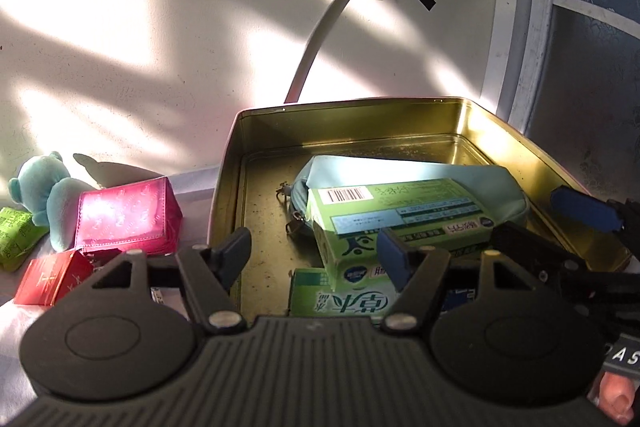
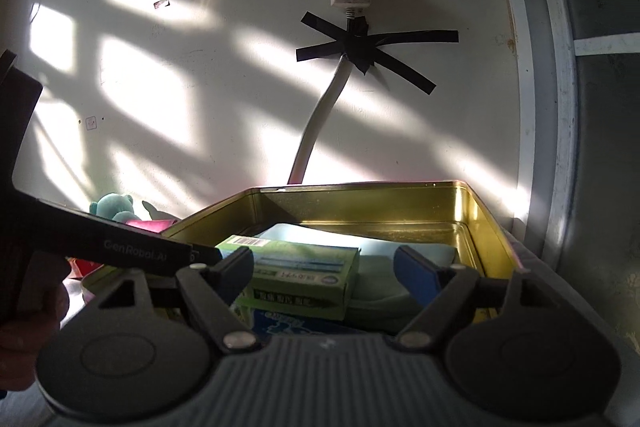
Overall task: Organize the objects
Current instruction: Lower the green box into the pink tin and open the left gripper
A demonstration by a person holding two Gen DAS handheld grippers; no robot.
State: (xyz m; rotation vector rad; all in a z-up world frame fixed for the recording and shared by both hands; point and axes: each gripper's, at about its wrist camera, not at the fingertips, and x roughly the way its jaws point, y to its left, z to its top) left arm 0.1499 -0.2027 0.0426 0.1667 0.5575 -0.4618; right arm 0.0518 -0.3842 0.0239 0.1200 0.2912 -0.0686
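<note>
A gold metal tin (image 1: 532, 147) stands against the wall. Inside it lie a light blue pouch (image 1: 400, 171), a green box (image 1: 392, 215) on top of it and another green-white box (image 1: 340, 301) at the front. My left gripper (image 1: 314, 257) is open and empty above the tin's front edge. My right gripper (image 2: 324, 269) is open and empty over the tin (image 2: 484, 223), with the green box (image 2: 300, 275) between and beyond its fingers. The right gripper's blue fingertip (image 1: 584, 213) shows at the right of the left wrist view.
Left of the tin lie a pink wallet (image 1: 128, 219), a teal plush bear (image 1: 44, 191), a red box (image 1: 52, 277) and a green packet (image 1: 14, 239). A taped white cable (image 1: 328, 27) runs down the wall behind the tin. A grey door frame (image 1: 528, 27) stands at right.
</note>
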